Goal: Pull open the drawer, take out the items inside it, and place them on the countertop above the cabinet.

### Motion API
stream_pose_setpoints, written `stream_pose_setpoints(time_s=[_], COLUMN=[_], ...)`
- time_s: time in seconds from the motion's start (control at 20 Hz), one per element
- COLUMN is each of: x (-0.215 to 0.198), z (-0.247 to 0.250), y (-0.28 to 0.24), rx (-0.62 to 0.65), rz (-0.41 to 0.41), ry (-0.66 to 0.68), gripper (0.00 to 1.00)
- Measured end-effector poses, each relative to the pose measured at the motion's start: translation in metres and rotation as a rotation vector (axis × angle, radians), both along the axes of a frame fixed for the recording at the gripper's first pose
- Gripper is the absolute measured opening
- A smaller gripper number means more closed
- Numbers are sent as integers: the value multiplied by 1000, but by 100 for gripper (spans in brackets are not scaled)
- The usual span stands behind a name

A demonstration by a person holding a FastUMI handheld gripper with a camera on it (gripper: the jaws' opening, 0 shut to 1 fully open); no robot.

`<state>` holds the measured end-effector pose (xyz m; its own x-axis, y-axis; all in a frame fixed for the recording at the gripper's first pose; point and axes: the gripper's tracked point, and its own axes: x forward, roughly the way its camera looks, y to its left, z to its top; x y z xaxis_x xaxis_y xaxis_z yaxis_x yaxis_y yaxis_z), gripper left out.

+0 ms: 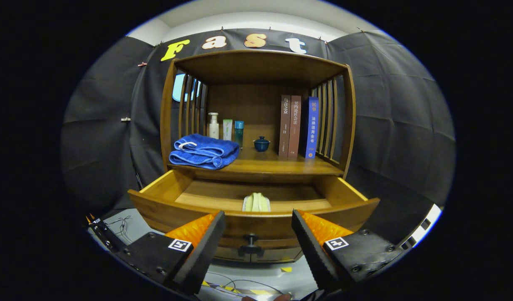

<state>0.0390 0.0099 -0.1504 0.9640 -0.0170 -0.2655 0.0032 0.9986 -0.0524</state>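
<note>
Gripper (pixel 258 234) fingers spread, empty, before open drawer (pixel 189 211) holding one pale, perhaps cloth, item (pixel 256 202)

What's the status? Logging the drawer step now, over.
Gripper open, holding nothing, fingers either side of the drawer knob. Drawer pulled open. Pale folded item lying inside, just beyond the fingers. Nothing blocking the reach.

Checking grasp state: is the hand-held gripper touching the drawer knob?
Apart. The gripper view shows the hand-held gripper open, with the knob in the gap between its fingers and drawer front visible on either side of it.
</note>
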Motion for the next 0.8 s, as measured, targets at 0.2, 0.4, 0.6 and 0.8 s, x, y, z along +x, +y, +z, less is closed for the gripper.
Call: stream_pose_setpoints(time_s=[0.2,0.4,0.6,0.8], x=[32,69,94,118], z=[15,-7,-51,-82], y=[0,3,10,16], rx=[9,-19,5,57], rz=[-6,-13,-17,-29], ry=[78,233,436,557], gripper=[99,99,99,99])
